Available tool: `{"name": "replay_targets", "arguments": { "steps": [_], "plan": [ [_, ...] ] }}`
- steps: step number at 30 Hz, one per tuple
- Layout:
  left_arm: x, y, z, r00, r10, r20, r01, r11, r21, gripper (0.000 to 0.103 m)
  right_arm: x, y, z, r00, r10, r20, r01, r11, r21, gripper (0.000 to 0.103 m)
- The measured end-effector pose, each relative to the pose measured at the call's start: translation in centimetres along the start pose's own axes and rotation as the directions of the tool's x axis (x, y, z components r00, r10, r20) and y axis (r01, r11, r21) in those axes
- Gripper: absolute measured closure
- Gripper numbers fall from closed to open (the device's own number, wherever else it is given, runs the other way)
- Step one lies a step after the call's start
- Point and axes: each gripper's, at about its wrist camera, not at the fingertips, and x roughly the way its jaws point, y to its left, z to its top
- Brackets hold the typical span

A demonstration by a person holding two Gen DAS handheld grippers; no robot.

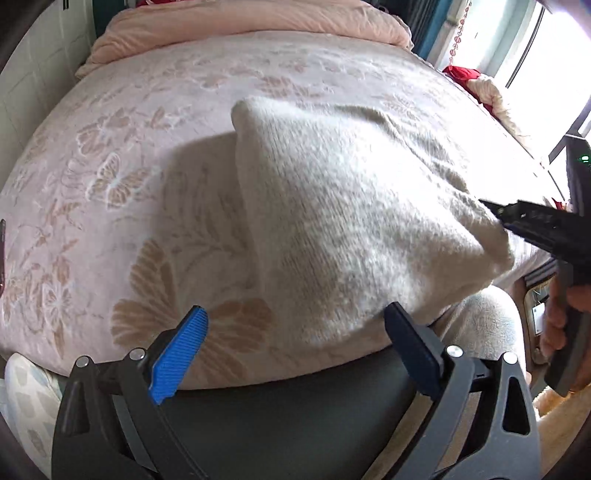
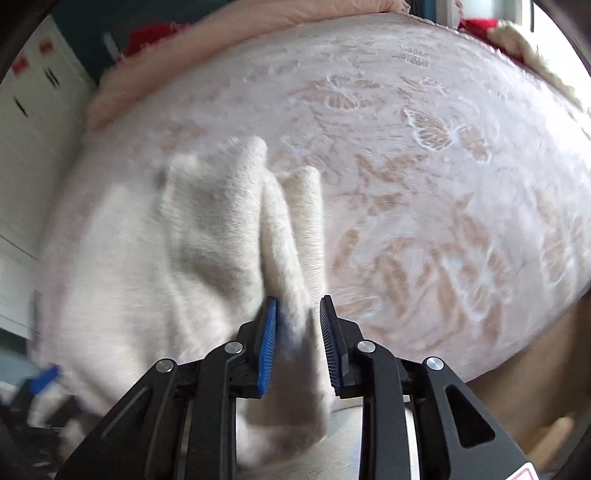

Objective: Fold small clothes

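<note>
A white fluffy knit garment (image 1: 351, 206) lies on the pink flowered bedspread (image 1: 129, 166), its right corner raised off the bed. In the left wrist view my left gripper (image 1: 297, 314) stands wide open at the bed's near edge; the garment's near hem reaches in beside its right finger and no pad presses on it. My right gripper (image 1: 487, 205) comes in from the right and pinches that raised corner. In the blurred right wrist view a bunched fold of the garment (image 2: 207, 229) fills the gap between the right gripper's (image 2: 298, 301) blue pads.
A folded pink quilt (image 1: 251, 22) lies across the far end of the bed. Red and cream cloth (image 1: 476, 81) is heaped by the bright window at the right. White cupboards (image 2: 29, 140) stand at the left. A person's hand (image 1: 557, 317) and pale trouser leg (image 1: 487, 325) are near the bed's front right.
</note>
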Motion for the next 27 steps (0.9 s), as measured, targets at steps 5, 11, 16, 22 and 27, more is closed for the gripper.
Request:
{"name": "replay_targets", "arguments": {
  "steps": [5,11,16,22,27],
  "plan": [
    [0.7,0.1,-0.4,1.000,0.007,-0.017,-0.007,1.000,0.010,0.009,-2.6,-0.6,-1.0,0.996,0.083,0.018,-0.084,0.996,0.034,0.072],
    [1.9,0.3,-0.9,0.999,0.015,-0.046,-0.014,1.000,0.018,0.009,-4.3,-0.5,-4.3,0.996,0.091,-0.014,-0.091,0.996,0.019,0.054],
    [2.1,1.1,-0.8,0.998,-0.005,-0.063,0.005,1.000,0.001,0.009,-3.3,0.0,-5.3,0.997,0.073,-0.024,-0.073,0.997,0.015,0.050],
    [3.0,1.2,-1.8,0.994,0.008,-0.107,-0.004,0.999,0.037,0.009,-4.8,0.0,-4.9,0.998,0.056,0.028,-0.056,0.998,0.007,0.049],
    [3.0,2.2,-1.4,0.998,0.003,-0.067,-0.005,1.000,-0.023,0.033,-3.3,0.5,-5.3,0.998,0.063,-0.022,-0.064,0.998,-0.021,0.048]
  ]
}}
